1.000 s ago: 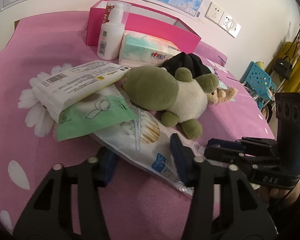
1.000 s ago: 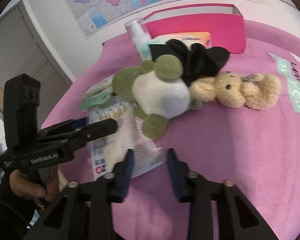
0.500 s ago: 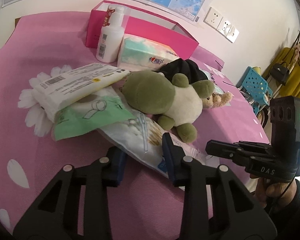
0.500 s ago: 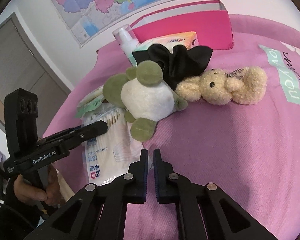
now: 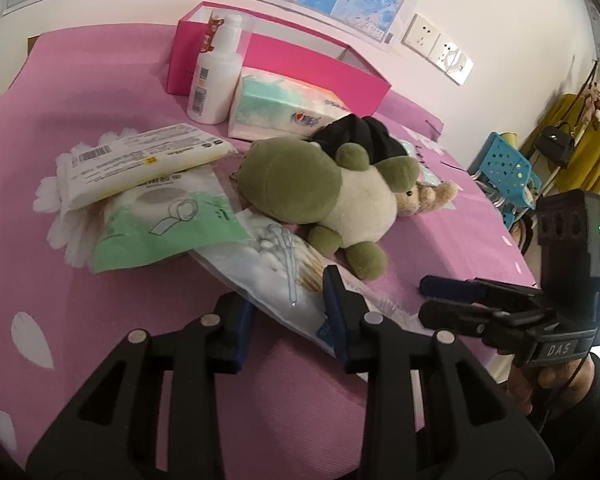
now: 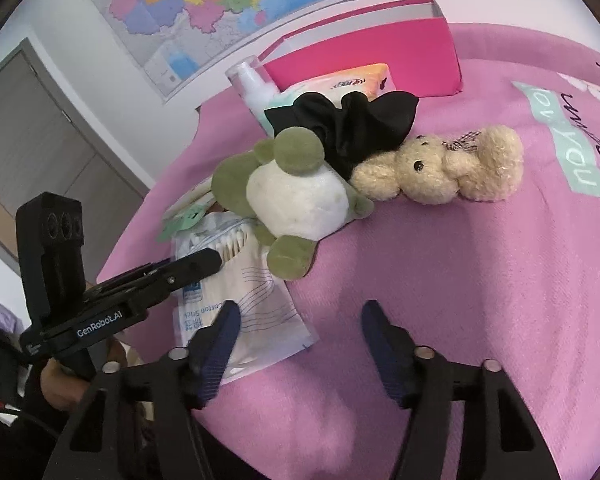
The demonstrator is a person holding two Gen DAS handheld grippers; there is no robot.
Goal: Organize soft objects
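Note:
A green and white plush turtle [image 5: 324,196] [image 6: 292,196] lies on the pink bed, against a beige teddy bear [image 6: 448,168] [image 5: 424,200] and a black scrunchie [image 6: 352,124] [image 5: 360,136]. My left gripper [image 5: 288,312] is open, its fingers on either side of a cotton swab bag [image 5: 276,276] [image 6: 240,296] without gripping it. My right gripper [image 6: 300,340] is open and empty above the bedcover, in front of the turtle.
A pink box [image 5: 276,60] stands at the back with a white lotion bottle [image 5: 216,80] and a tissue pack [image 5: 288,108] in front. A green packet [image 5: 168,224] and a white wipes pack [image 5: 140,164] lie left. A blue stool [image 5: 508,176] stands beside the bed.
My right gripper closed to nearly shut half a second ago and has now opened wide. My left gripper narrowed a little and sits further over the swab bag.

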